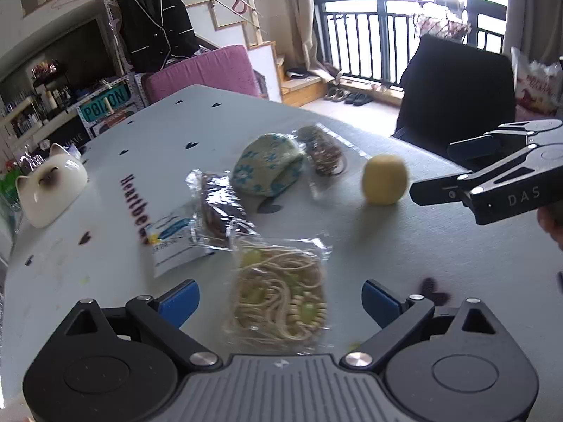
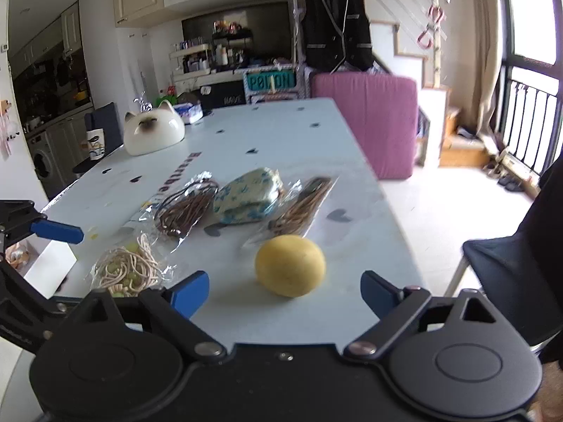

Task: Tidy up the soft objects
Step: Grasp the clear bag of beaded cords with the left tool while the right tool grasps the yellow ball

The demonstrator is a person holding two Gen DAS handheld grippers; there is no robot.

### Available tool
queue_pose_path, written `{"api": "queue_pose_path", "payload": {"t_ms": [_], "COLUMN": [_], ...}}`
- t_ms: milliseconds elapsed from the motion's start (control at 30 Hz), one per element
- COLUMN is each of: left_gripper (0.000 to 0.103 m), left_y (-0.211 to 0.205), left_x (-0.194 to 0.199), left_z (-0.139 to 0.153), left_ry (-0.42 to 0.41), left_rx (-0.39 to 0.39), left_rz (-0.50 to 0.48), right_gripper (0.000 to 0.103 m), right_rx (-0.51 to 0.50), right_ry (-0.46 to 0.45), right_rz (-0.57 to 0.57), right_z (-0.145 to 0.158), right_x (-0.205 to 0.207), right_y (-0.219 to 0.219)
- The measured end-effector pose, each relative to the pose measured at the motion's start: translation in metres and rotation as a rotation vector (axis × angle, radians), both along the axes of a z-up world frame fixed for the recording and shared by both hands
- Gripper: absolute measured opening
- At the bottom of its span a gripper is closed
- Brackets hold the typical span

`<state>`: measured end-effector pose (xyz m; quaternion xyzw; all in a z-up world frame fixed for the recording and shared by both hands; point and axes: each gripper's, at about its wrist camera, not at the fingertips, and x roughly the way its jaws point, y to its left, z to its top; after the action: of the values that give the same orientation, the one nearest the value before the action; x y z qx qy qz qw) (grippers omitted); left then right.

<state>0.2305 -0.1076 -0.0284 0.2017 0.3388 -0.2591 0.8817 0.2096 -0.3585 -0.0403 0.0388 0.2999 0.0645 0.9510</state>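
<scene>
A clear bag of beige cord with green beads [image 1: 279, 297] lies on the table between the open jaws of my left gripper [image 1: 280, 299]; it also shows in the right wrist view [image 2: 128, 270]. A yellow soft ball [image 2: 289, 265] sits just ahead of my open, empty right gripper [image 2: 285, 293]; it also shows in the left wrist view [image 1: 384, 184]. A blue-flowered fabric pouch [image 1: 267, 168] lies mid-table, with a bag of brown cord [image 1: 325, 156] to its right and another dark-cord bag [image 1: 218, 211] to its left. The right gripper [image 1: 454, 172] appears at the right edge.
A white cat-shaped ceramic holder [image 1: 49, 184] stands at the table's far left. A white printed packet [image 1: 174, 242] lies by the dark-cord bag. A pink cushion [image 1: 204, 72] and a black chair [image 1: 457, 88] stand beyond the light table [image 1: 440, 263].
</scene>
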Motion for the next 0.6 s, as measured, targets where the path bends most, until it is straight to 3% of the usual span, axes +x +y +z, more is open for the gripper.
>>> {"api": "queue_pose_path", "payload": {"t_ms": [133,400,500,600], "left_gripper": [0.095,0.095,0.085,0.083], "left_y": [0.001,-0.002,-0.002,-0.003], "left_x": [0.009,0.023,0.027,0.030], "left_z": [-0.006,-0.017,-0.021,-0.025], "left_ry": [0.000,0.024,0.036,0.064], "left_rx": [0.023,0.015,0.004,-0.005], "left_rz": [-0.008,-0.011,-0.008,-0.006], "right_gripper": [0.083,0.080,0.076,0.068], "right_rx": [0.013,0.068,0.053,0.033], "right_ry": [0.031,0.046,0.054,0.075], "right_rz": [-0.004,-0.056,-0.052,-0.043], "right_z": [-0.011,-0.018,-0.020,-0.023], "right_x": [0.016,0.041,0.047,0.051], "right_y": [0.004,0.001,0.001,0.004]}}
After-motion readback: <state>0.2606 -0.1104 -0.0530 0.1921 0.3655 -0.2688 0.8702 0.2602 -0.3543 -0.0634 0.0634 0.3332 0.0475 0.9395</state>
